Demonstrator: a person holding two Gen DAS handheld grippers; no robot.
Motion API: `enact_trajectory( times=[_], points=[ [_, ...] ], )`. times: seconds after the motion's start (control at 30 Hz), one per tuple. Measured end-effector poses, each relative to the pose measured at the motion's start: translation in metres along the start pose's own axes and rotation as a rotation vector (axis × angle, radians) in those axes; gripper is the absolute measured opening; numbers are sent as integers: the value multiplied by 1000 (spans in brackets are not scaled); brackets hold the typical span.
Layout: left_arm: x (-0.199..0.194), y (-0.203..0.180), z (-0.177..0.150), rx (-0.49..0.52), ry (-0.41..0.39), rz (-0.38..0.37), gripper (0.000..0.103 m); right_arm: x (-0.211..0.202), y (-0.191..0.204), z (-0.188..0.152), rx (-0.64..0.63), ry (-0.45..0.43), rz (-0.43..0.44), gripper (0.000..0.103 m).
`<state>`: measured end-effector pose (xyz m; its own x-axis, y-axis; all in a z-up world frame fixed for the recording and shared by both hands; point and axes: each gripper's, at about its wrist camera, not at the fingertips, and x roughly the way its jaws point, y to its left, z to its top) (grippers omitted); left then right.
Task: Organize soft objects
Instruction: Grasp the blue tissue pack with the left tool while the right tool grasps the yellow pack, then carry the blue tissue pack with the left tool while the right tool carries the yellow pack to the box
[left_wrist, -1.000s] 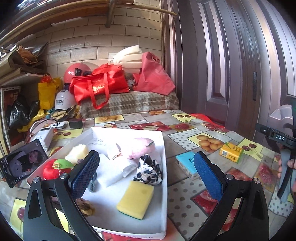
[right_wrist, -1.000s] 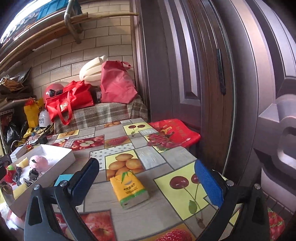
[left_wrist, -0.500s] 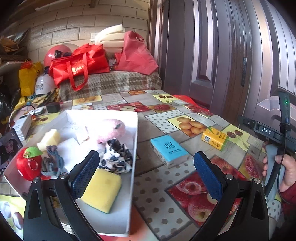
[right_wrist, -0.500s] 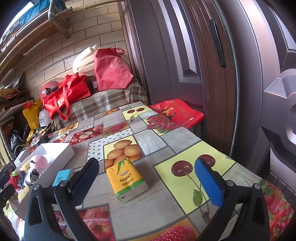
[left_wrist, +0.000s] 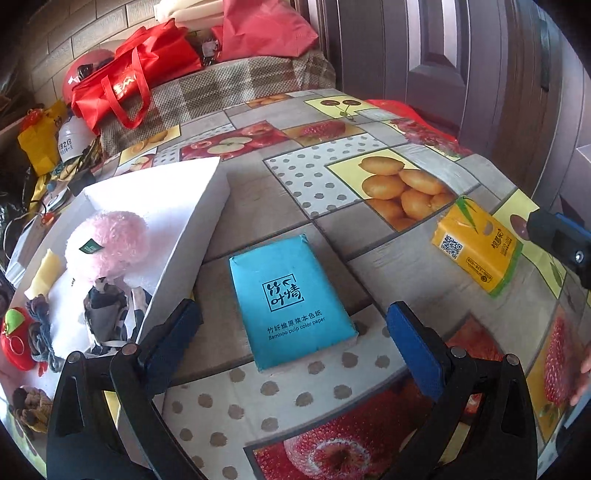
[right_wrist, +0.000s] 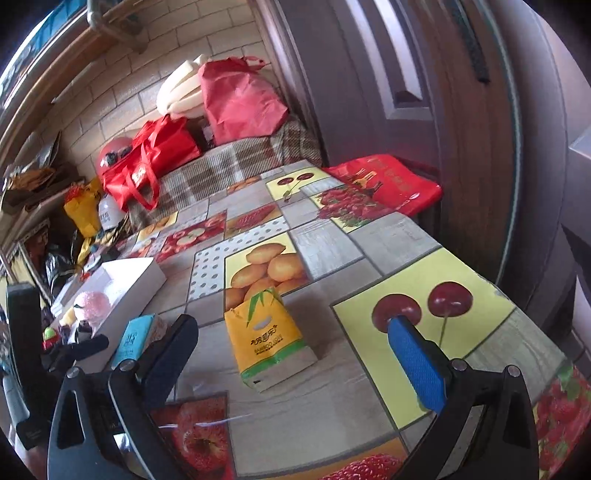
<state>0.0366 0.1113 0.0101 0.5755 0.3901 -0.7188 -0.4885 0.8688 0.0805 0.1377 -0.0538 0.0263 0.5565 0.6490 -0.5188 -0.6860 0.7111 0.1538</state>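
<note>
Blue plastic wrap fills the middle of our left wrist view: the blue tissue pack (left_wrist: 291, 301) lies flat on the fruit-print tablecloth (left_wrist: 317, 184), just beside the wall of the white tray (left_wrist: 184, 236). Our left gripper (left_wrist: 291, 328) hangs over the pack's near end with its jaws spread wide, one finger on each side, holding nothing. A second ago that same gripper looked down into the tray at the yellow sponge; half a second ago the blue pack sat farther ahead and to the right. Now it is centred between the fingers and looks much closer.

In the tray we see the pink plush ball (left_wrist: 110, 242), a black-and-white cloth (left_wrist: 107, 314), a pale yellow block (left_wrist: 46, 266) and a red toy (left_wrist: 14, 343) at the left edge.

Over on the right, the yellow tissue pack (right_wrist: 267, 338) lies on the cloth between the orange print and the cherry print. Our right gripper (right_wrist: 291, 341) is wide open too and grips nothing; the pack lies between its fingers, nearer than it was a second ago. In the left wrist view the yellow pack (left_wrist: 476, 245) is well apart from the blue one, with the tip of the right gripper just beside it. We also catch the blue pack (right_wrist: 135, 339) in the right wrist view, next to the tray (right_wrist: 129, 284).
</note>
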Motion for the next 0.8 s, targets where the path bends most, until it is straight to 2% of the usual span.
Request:
enact_trajectory(
  times=[0.07,0.17,0.2,0.23,0.27,0.3,0.33,0.4,0.47,0.57,0.7,0.8],
  points=[
    [8,1,2,-13,34,-10,100,16,14,6,-119,35,-50,103],
    [15,-4,5,13,59,0,92,54,23,5,-209,211,-39,102],
    [15,-5,6,22,55,12,89,65,25,1,-223,268,-15,100],
    [13,-5,6,27,44,8,79,71,26,-1,-231,306,-6,89],
    [13,-5,6,31,44,-12,57,69,27,-2,-241,291,-15,80],
    [13,-4,6,29,42,-52,52,66,27,-2,-248,274,-13,63],
    [12,-3,6,24,41,-60,52,62,27,-3,-251,260,-9,49],
    [9,0,6,14,29,-96,51,54,25,-3,-240,227,-1,49],
    [-2,2,4,5,-21,-103,51,41,22,0,-219,157,-9,49],
    [-26,-1,1,19,-141,-96,51,17,18,3,-190,26,-20,49],
    [-65,-3,-11,48,-341,-101,51,-18,12,1,-148,-173,-36,49],
    [-92,4,-26,38,-459,-97,52,-35,12,-2,-137,-262,-44,49]
  ],
)
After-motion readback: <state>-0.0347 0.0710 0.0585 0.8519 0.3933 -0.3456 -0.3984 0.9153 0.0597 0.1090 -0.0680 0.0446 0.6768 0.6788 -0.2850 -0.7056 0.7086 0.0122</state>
